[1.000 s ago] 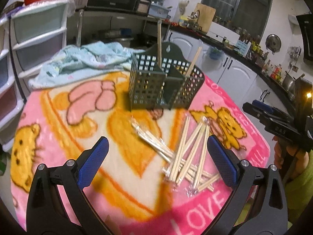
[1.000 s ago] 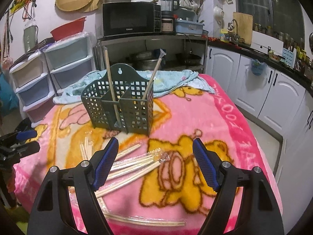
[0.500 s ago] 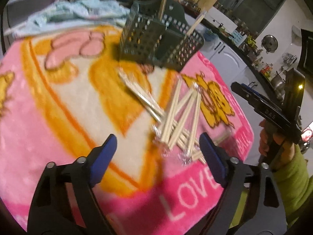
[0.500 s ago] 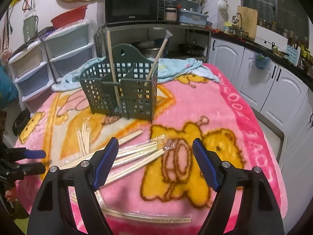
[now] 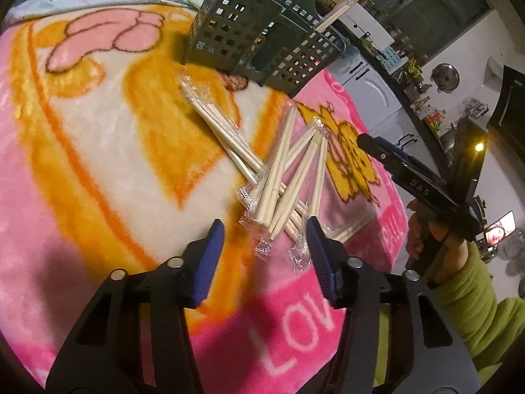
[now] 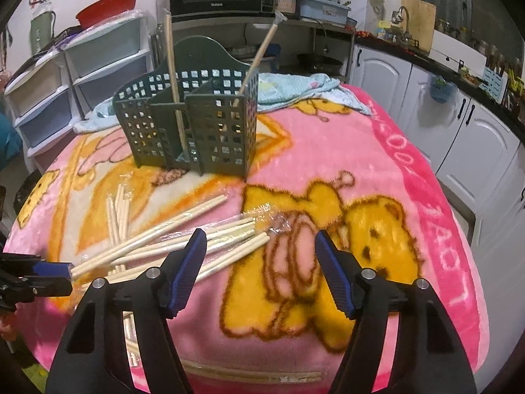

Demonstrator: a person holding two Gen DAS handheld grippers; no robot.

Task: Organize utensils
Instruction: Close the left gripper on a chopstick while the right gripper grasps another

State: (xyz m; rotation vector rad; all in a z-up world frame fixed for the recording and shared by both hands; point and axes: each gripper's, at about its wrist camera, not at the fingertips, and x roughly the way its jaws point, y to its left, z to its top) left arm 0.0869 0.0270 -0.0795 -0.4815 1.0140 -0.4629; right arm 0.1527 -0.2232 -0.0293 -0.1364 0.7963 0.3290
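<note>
Both claws, left claw (image 5: pixel 265 229) and right claw (image 6: pixel 261 246), are closing with nothing yet gripped over the wrapped chopsticks (image 5: pixel 279 177) scattered on the blanket-covered desk (image 6: pixel 377 151), near the green caddy (image 6: pixel 193 124) meant to receive them.

Fluffy fleece blanket (image 6: pixel 377 151), plastic-wrapped wooden chopsticks (image 5: pixel 282 177)

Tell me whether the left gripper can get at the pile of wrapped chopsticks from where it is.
Probably yes. The left gripper hovers over the near ends of the wrapped chopsticks, its closing jaws straddling their wrapper tips, and nothing lies between.
</note>
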